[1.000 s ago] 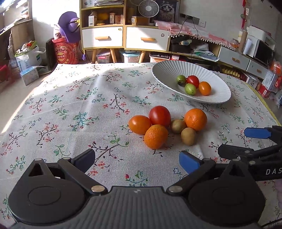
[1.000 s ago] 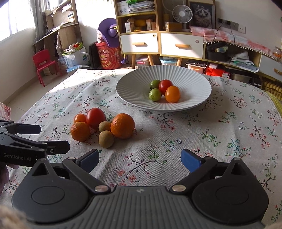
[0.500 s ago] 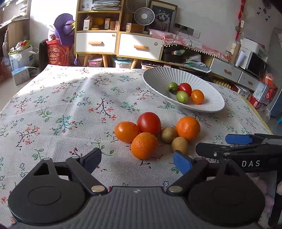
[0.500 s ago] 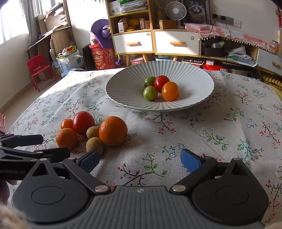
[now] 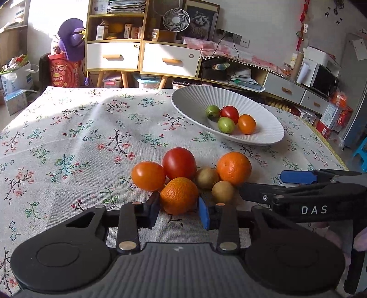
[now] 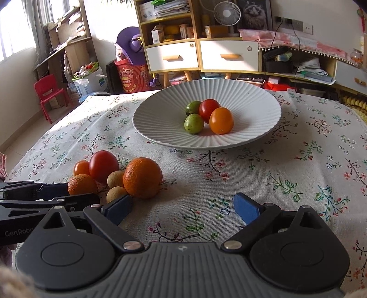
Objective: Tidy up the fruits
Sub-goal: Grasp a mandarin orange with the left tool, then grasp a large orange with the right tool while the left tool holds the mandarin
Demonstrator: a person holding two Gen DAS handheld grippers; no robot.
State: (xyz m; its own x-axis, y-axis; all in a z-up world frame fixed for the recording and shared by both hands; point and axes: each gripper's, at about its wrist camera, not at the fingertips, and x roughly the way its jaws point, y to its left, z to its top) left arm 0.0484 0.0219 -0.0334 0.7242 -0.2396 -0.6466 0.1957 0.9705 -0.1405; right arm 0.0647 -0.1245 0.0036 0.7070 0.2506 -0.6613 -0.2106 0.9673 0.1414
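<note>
A small orange (image 5: 179, 194) lies at the near edge of a fruit pile on the flowered tablecloth. My left gripper (image 5: 179, 211) has its jaws closing around it, and both blue pads touch its sides. Behind it sit an orange tomato (image 5: 148, 176), a red tomato (image 5: 179, 163), a large orange (image 5: 234, 168) and two kiwis (image 5: 206, 177). The white ribbed plate (image 5: 190, 100) holds two green fruits, a red tomato and an orange tomato. My right gripper (image 6: 183, 207) is open over bare cloth, just right of the large orange (image 6: 142, 177).
The right gripper's fingers (image 5: 298, 177) reach in from the right beside the near kiwi (image 5: 223, 191). Beyond the table stand a drawer cabinet (image 5: 142, 57), a fan (image 5: 176, 20) and a red child's chair (image 6: 49, 91). The table edge (image 5: 330, 149) runs along the right.
My left gripper came in on the pile and its jaws narrowed from wide open onto the small orange. The right gripper edged slightly toward the fruit and stayed open.
</note>
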